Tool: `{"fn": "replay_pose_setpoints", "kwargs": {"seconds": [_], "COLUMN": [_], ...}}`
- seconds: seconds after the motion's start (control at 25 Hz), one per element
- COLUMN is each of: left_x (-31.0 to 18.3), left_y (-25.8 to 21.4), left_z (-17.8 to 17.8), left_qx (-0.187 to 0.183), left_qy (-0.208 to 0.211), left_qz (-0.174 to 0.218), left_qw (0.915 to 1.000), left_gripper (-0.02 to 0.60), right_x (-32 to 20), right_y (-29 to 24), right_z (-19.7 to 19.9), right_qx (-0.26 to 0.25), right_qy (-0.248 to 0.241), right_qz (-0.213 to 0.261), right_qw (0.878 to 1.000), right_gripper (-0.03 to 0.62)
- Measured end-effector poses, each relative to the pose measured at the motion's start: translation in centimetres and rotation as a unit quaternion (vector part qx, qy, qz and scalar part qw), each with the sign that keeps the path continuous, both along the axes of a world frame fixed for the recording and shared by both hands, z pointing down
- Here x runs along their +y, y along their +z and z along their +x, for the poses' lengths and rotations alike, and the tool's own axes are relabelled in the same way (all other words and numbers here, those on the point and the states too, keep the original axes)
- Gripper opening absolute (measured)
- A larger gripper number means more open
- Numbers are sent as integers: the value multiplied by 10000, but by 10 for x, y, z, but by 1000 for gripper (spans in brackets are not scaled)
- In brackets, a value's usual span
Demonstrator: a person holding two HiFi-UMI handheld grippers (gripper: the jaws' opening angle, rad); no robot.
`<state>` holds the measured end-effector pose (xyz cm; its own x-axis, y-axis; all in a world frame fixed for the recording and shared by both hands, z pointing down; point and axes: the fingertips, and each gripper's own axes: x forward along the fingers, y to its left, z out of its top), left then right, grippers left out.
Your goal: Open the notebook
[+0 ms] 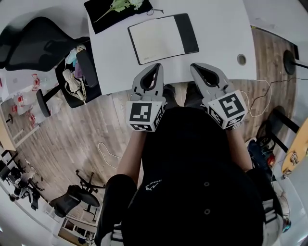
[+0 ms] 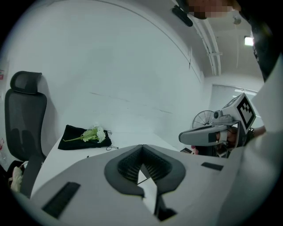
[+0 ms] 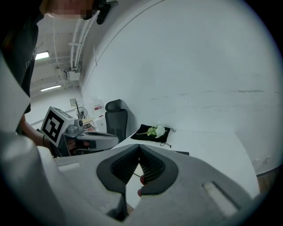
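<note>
A: What lay on the table [image 1: 226, 29], from the left?
B: A black cloth [image 1: 98, 21] with a flower [image 1: 122, 5] sat at the far left corner. The notebook [image 1: 156, 39] lay flat near the middle, just beyond the 2 tools. It showed a pale face with a dark band [image 1: 186, 32] down its right side, and I could not tell cover from page.
A: And the tools?
B: The left gripper [image 1: 156, 66] and the right gripper [image 1: 195, 66] hung over the near edge, short of the notebook. Each had its jaws pressed together on nothing.
A: What could go wrong?
B: Closed tips could not get under a thin cover. I judged they might skid and push the notebook away, or, once spread, pinch several pages at once
</note>
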<state>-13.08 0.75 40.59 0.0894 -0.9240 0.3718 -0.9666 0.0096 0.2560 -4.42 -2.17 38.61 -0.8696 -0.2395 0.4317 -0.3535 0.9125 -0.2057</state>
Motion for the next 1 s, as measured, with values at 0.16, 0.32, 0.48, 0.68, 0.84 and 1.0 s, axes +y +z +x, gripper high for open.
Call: {"fn": "replay_pose_setpoints", "kwargs": {"seconds": [0.16, 0.32, 0.48, 0.68, 0.84, 1.0], "left_x": [-4, -9, -14, -20, -25, -26], "left_y": [-16, -37, -58, -79, -95, -106], "left_z": [-5, -7, -2, 5, 5, 5], "left_qx": [-24, -34, -150, -289, -339, -397], "left_qy": [-110, -190, -45, 94, 119, 152], "left_qz": [216, 456, 662, 858, 993, 1095], "left_qw": [9997, 9988, 9977, 9959, 9944, 9931], "left_gripper": [6, 6, 6, 6, 6, 6], "right_x": [-6, -10, -15, -22, -32, -39], "right_y": [-15, -36, -57, -83, -100, -113], "right_z": [2, 10, 15, 24, 29, 32], "right_qx": [-115, -241, -395, -647, -825, -984], "right_qy": [39, 94, 148, 330, 443, 525], "right_qz": [183, 377, 544, 669, 775, 832], "right_qw": [9998, 9990, 9976, 9951, 9926, 9903], "right_gripper": [5, 5, 5, 5, 5, 5]}}
